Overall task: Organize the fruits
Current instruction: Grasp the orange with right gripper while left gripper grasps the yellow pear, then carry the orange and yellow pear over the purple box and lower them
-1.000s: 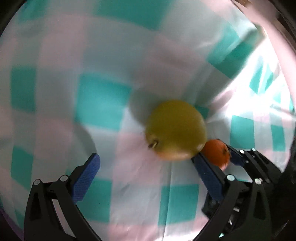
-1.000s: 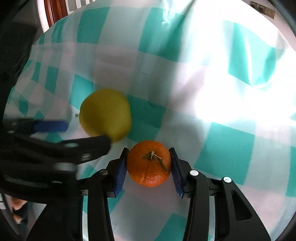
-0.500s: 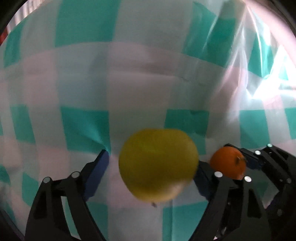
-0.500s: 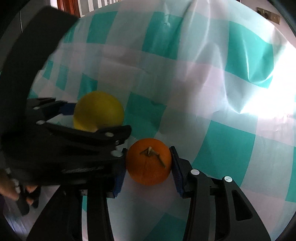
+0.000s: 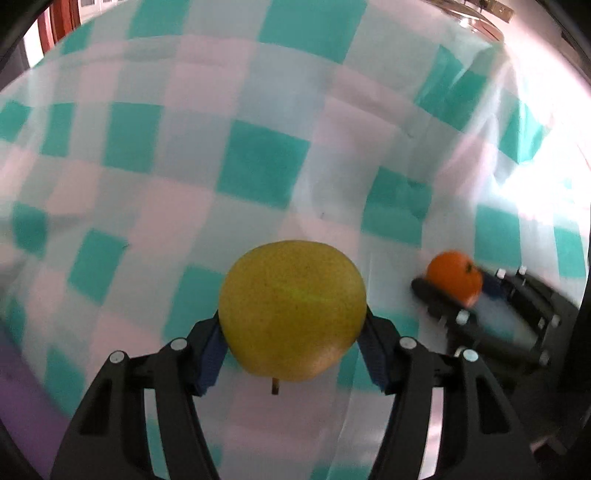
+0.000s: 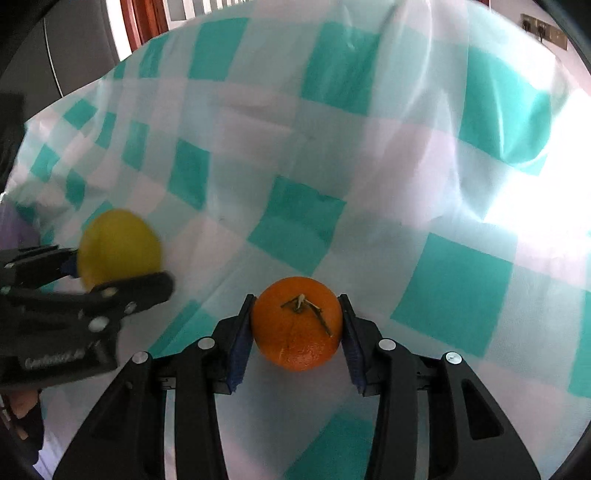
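My left gripper (image 5: 291, 332) is shut on a yellow-green apple (image 5: 291, 310), stem pointing down, and holds it above the checked cloth. My right gripper (image 6: 295, 328) is shut on an orange (image 6: 295, 323) with its stem facing up. In the left wrist view the orange (image 5: 454, 277) and the right gripper sit to the right, slightly blurred. In the right wrist view the apple (image 6: 118, 243) and the left gripper are at the left edge.
A teal, white and pink checked tablecloth (image 5: 258, 166) covers the table, with folds at the far right (image 6: 517, 147). A dark chair back and a wooden frame (image 6: 140, 22) show beyond the cloth's far left edge.
My left gripper has closed on the apple and lifted it off the cloth. The right gripper has kept its hold on the orange, and the two grippers have moved apart.
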`<state>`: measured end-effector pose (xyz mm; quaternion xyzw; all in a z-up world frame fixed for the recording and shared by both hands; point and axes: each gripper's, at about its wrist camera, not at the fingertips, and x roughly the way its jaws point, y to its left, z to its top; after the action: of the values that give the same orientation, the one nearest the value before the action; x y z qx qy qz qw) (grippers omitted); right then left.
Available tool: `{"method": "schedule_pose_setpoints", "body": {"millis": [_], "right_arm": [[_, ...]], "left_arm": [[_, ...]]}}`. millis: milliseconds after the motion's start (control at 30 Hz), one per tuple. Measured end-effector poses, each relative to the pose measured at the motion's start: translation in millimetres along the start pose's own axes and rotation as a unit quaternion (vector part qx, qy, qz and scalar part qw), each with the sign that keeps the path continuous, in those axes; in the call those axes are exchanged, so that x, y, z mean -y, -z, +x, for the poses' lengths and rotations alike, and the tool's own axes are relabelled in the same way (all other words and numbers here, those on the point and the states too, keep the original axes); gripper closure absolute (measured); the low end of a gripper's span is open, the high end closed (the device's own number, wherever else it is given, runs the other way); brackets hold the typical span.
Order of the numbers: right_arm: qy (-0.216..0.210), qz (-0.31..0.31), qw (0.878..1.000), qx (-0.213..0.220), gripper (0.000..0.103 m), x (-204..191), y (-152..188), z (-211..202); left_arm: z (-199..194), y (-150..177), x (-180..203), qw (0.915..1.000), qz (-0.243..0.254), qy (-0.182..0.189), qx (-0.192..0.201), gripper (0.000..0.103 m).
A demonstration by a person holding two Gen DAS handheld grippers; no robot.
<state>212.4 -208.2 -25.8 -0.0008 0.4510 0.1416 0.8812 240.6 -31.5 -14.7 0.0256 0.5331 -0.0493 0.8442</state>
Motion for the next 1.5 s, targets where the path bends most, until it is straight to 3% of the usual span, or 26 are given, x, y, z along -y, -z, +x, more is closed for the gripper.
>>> {"method": "schedule_pose_setpoints", "body": {"millis": [333, 600, 900, 1033, 1267, 1500], "right_arm": [[0.023, 0.060, 0.997, -0.033, 0.060, -21.9, 16.1, -106.9], [0.057, 0.052, 0.997, 0.011, 0.060, -79.1, 28.1, -219.5], [0.032, 0.064, 0.995, 0.070, 0.060, -135.6, 61.5, -318.3], [0.022, 0.040, 0.995, 0.089, 0.060, -162.5, 77.2, -346.9], [0.032, 0.004, 0.995, 0.100, 0.060, -191.2, 92.8, -375.0], [0.016, -0.011, 0.998, 0.065, 0.060, -208.9, 96.7, -352.5]], "left_arm": [[-93.5, 66.0, -1.7, 0.9998, 0.015, -0.012, -0.009, 0.040], [-260.8, 139.8, -34.2, 0.9950, 0.078, 0.000, 0.062, 0.040], [-365.8, 183.1, -37.0, 0.9822, 0.124, 0.028, 0.138, 0.040], [-391.4, 203.0, -41.0, 0.9796, 0.125, 0.040, 0.152, 0.040], [-401.4, 223.1, -56.1, 0.9800, 0.112, 0.037, 0.160, 0.040], [-403.0, 233.0, -96.7, 0.9832, 0.054, 0.023, 0.173, 0.040]]}}
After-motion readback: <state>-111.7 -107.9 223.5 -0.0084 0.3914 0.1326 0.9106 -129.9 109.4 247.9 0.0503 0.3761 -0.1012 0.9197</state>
